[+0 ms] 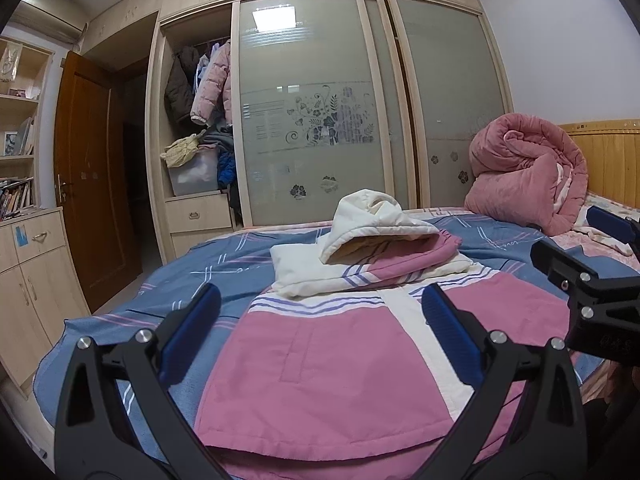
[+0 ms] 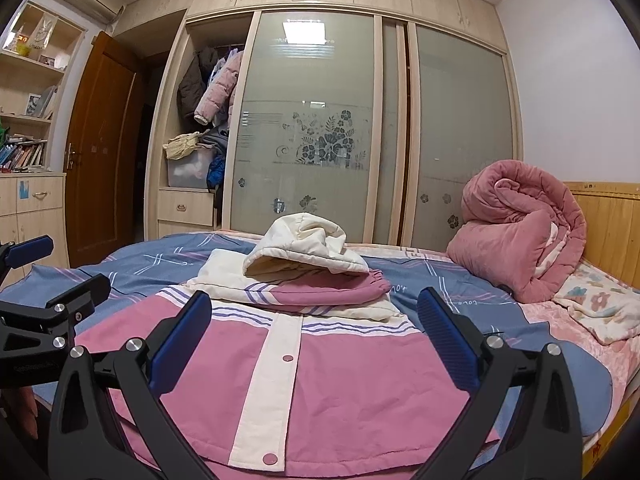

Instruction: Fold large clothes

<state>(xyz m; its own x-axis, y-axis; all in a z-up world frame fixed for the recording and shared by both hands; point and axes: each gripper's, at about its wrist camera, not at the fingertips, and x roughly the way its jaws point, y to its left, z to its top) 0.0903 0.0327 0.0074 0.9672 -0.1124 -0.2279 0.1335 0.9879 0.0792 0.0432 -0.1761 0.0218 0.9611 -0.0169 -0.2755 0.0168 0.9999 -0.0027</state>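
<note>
Pink-and-cream jacket (image 1: 344, 352) lies flat at bed's (image 2: 592, 396) near edge, sleeves folded in, hood (image 1: 376, 224) up. Left gripper (image 1: 320, 312) & right gripper (image 2: 316, 316) both released, hovering just above hem.

Pale wood wardrobe (image 2: 320, 128), frosted floral sliding doors; brown door (image 2: 104, 148) left; white wall (image 2: 572, 92) right; wooden headboard (image 2: 612, 220).
</note>
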